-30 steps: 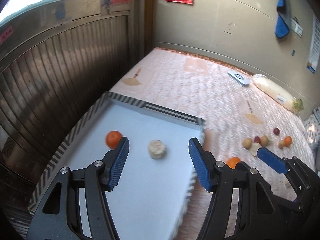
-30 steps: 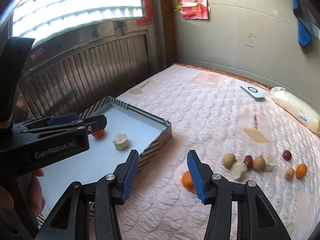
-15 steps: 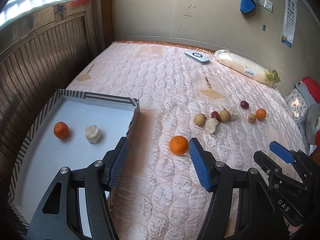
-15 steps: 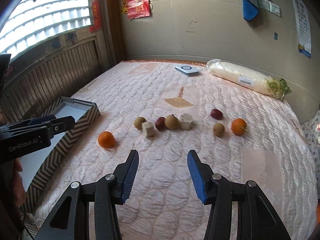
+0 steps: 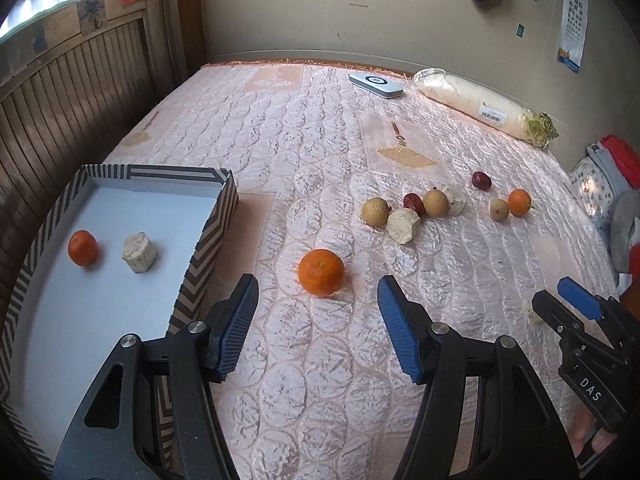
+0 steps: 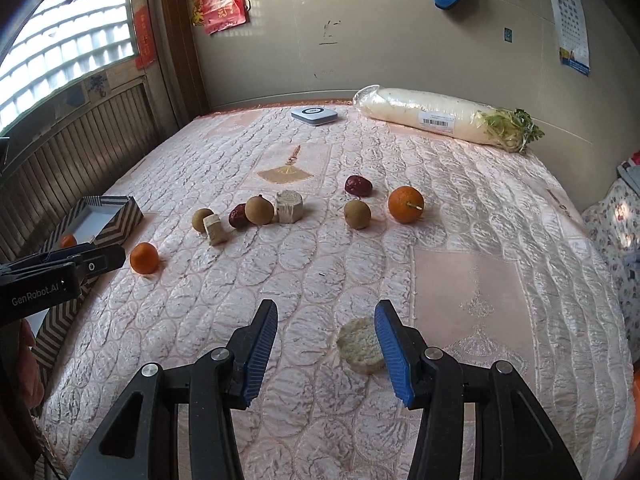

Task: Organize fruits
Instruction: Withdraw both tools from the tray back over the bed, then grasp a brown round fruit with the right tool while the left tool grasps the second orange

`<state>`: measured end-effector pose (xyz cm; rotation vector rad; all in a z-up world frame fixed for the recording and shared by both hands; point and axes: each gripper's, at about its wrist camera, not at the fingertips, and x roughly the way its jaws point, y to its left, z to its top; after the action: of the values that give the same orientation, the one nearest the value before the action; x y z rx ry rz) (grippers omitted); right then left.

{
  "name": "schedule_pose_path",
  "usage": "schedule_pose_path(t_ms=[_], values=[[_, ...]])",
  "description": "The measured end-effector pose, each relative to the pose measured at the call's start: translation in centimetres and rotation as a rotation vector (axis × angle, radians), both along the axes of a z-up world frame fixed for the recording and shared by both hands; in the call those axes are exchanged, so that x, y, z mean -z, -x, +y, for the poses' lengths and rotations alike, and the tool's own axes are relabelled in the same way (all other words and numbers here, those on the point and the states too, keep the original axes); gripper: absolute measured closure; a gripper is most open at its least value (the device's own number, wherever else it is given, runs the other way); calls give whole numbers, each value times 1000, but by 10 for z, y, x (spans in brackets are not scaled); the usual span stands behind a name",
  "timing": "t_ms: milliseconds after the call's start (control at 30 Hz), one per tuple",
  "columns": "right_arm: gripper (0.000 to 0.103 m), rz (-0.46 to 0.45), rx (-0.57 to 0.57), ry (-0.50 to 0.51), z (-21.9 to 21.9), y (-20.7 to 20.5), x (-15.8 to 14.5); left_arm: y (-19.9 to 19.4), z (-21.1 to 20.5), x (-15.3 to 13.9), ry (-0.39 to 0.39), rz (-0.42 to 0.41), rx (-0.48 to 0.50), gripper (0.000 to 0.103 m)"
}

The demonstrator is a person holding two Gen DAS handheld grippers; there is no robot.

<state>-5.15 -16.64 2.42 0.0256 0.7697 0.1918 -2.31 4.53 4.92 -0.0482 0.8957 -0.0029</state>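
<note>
While both grippers gape empty | round orange tangerine lies dead ahead between left gripper fingers | right gripper farther off

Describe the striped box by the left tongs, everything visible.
The box is a shallow open tray, apparently cardboard: grey-and-beige chevron stripes on the walls, plain white floor. It lies flat at the mattress's left edge beside the wooden wall panel. Inside sit a small orange and a pale chunk, apart. Nothing grips it.
</note>
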Motion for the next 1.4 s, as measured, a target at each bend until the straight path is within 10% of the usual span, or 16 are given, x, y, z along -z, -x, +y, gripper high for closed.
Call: schedule_pose_path(t_ms=[833, 967, 1400], values=[[54, 46, -22, 20, -5, -114, 19, -22, 10, 30, 32, 97, -15, 41], [80, 76, -37, 43, -2, -126, 23, -24, 11, 30, 35, 96, -21, 41], [81, 34, -28, 20, -13, -100, 7, -37, 2, 37, 31, 93, -31, 41]])
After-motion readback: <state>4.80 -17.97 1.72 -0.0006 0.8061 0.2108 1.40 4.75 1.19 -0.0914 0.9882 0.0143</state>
